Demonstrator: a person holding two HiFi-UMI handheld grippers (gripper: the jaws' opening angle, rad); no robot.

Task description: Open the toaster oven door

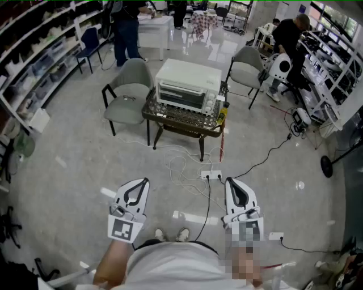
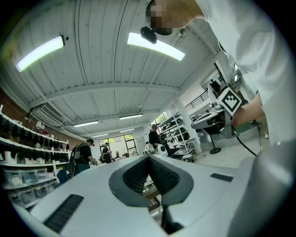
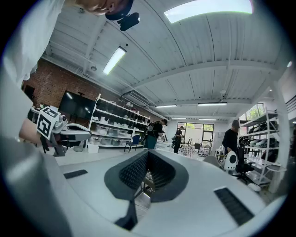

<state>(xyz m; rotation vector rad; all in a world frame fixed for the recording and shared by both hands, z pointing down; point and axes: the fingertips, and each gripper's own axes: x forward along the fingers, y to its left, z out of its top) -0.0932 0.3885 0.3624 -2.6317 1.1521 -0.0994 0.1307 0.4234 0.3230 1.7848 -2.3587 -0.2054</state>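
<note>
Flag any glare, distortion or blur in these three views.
Head view: barrel distortion, glare on the floor behind the sharp toaster oven. Left gripper view: heavy fisheye, ceiling lights blown out. Right gripper view: same fisheye, ceiling light clipped, dark vignette corners.

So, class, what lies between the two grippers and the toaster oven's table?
The head view shows it: a white power strip and loose cables lie on the floor between the left gripper, the right gripper and the table bearing the toaster oven.
</note>
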